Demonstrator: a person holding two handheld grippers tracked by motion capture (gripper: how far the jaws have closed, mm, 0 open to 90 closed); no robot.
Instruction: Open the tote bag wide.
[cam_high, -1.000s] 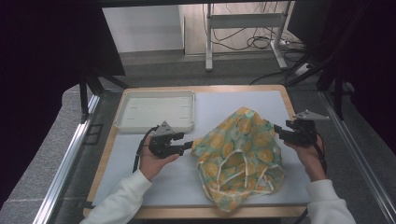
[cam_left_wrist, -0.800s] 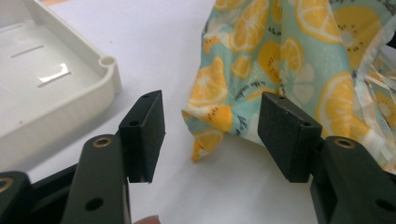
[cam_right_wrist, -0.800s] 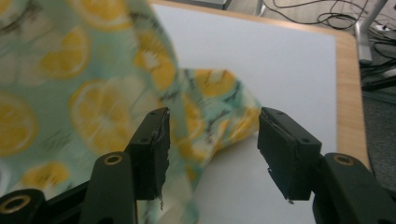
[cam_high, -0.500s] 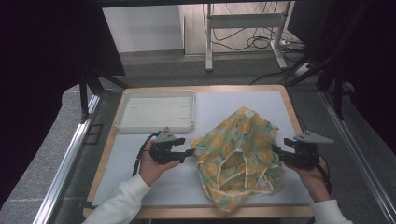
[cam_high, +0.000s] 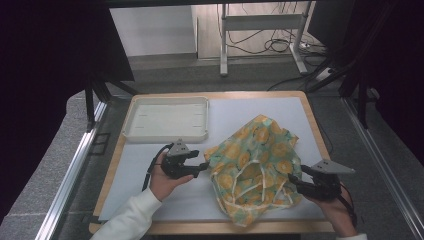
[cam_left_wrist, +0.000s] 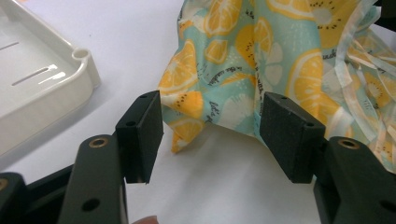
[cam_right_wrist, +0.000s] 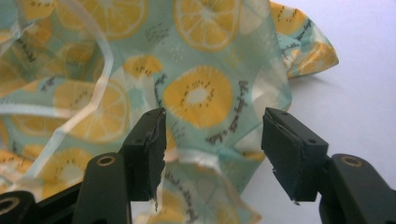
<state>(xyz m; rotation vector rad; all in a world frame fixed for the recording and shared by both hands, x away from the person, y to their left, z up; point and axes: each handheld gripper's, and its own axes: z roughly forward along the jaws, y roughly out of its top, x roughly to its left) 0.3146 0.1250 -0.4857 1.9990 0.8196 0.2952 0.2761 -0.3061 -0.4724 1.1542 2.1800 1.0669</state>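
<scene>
Both grippers (cam_high: 204, 166) (cam_high: 292, 180) level, flanking the lemon-print cloth (cam_high: 255, 165).

Right gripper (cam_high: 294, 179) now down at the near right edge of the citrus-print cloth (cam_high: 255, 165), jaws just opening wider. Left gripper (cam_high: 204, 165) nudged against the cloth's left corner, jaws wider too.

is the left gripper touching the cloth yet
Apart. In the left gripper view the left gripper stands open, with bare table between its pads and the cloth corner.
</scene>
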